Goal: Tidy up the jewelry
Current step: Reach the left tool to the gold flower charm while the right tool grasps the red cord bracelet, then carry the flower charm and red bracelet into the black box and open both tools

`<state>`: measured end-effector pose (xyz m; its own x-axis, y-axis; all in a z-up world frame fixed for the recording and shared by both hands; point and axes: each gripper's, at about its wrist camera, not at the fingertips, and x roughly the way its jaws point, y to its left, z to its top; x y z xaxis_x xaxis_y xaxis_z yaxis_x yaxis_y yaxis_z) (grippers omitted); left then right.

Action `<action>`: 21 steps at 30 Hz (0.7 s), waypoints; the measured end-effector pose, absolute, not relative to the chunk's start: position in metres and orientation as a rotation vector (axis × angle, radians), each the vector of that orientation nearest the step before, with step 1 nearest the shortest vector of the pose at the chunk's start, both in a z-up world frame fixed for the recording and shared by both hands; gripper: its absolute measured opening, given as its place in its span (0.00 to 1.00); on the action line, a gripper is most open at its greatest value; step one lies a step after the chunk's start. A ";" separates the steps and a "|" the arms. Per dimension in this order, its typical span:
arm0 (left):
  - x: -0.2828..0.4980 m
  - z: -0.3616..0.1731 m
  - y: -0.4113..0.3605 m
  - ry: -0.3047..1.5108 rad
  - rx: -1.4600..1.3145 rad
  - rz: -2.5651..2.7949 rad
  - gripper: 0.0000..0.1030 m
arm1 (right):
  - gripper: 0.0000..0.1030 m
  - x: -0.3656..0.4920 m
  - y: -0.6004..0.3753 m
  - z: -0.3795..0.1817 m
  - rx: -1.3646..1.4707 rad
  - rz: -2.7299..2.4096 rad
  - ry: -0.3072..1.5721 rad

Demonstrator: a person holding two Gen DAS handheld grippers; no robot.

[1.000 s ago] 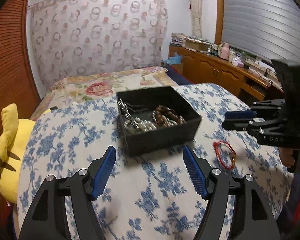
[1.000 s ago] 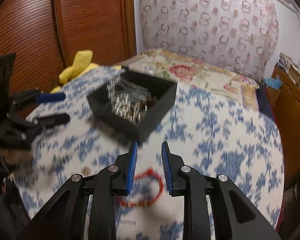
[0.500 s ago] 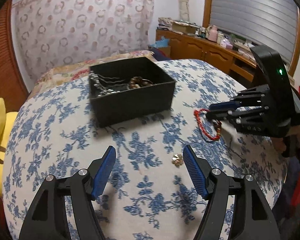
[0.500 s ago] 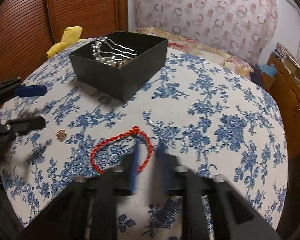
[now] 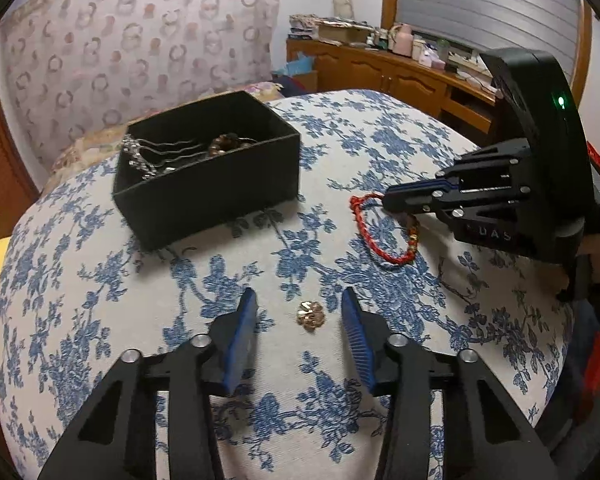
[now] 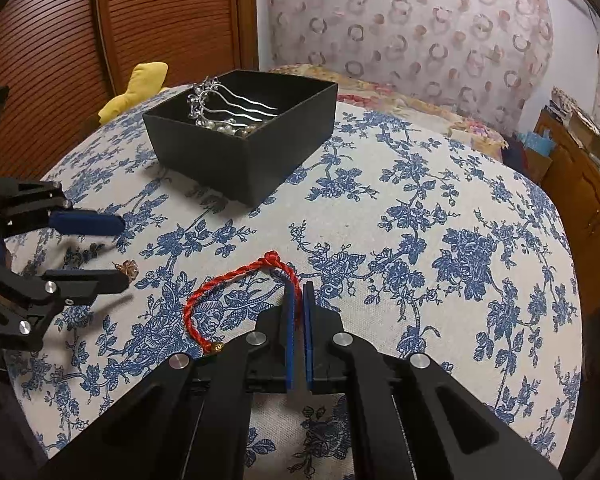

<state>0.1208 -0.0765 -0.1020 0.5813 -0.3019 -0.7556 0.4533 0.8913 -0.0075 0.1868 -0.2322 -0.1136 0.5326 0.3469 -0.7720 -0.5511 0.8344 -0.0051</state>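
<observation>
A black open box (image 5: 208, 172) (image 6: 244, 136) holds a silver hair comb, pearls and brown beads. A small gold flower trinket (image 5: 310, 314) (image 6: 129, 268) lies on the cloth between the fingers of my open left gripper (image 5: 300, 312) (image 6: 118, 250), which is low over it. A red braided cord bracelet (image 5: 380, 240) (image 6: 220, 292) lies flat right of the box. My right gripper (image 6: 299, 292) (image 5: 388, 200) is shut on the cord at the bracelet's right side.
The table (image 5: 380, 136) is round, with a blue-flowered cloth falling away at the edges. A yellow plush toy (image 6: 140, 84) sits beyond the far left edge. A bed (image 6: 400, 96) and a wooden sideboard (image 5: 400, 76) stand behind.
My left gripper moved forward and down until its fingers straddle the gold trinket. My right gripper dropped to the bracelet and closed on its cord.
</observation>
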 end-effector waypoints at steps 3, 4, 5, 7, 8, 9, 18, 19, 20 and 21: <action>0.121 -0.105 -0.081 0.857 0.201 -0.465 0.26 | 0.05 0.187 -0.232 -0.114 -0.262 0.543 0.854; 0.121 -0.107 -0.082 0.868 0.198 -0.476 0.24 | 0.05 0.186 -0.232 -0.114 -0.262 0.542 0.854; 0.122 -0.107 -0.083 0.865 0.201 -0.473 0.24 | 0.05 0.186 -0.232 -0.114 -0.263 0.542 0.854; 0.123 -0.107 -0.082 0.865 0.200 -0.467 0.24 | 0.05 0.186 -0.232 -0.114 -0.265 0.541 0.853; 0.123 -0.107 -0.082 0.866 0.196 -0.467 0.24 | 0.05 0.186 -0.232 -0.113 -0.267 0.540 0.853; 0.123 -0.107 -0.082 0.865 0.197 -0.464 0.24 | 0.05 0.186 -0.233 -0.113 -0.270 0.539 0.852; 0.123 -0.101 -0.070 0.833 0.182 -0.434 0.14 | 0.03 0.185 -0.230 -0.111 -0.276 0.540 0.841; 0.123 -0.099 -0.068 0.828 0.175 -0.430 0.14 | 0.03 0.185 -0.231 -0.108 -0.265 0.542 0.831; 0.124 -0.097 -0.065 0.821 0.169 -0.425 0.14 | 0.03 0.183 -0.230 -0.105 -0.259 0.543 0.822; 0.125 -0.093 -0.062 0.809 0.160 -0.417 0.14 | 0.03 0.182 -0.230 -0.100 -0.253 0.548 0.808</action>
<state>0.1248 -0.0621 -0.0928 0.6142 -0.3002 -0.7298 0.4208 0.9070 -0.0189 0.1822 -0.2299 -0.1001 0.5624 0.3661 -0.7414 -0.5534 0.8328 -0.0086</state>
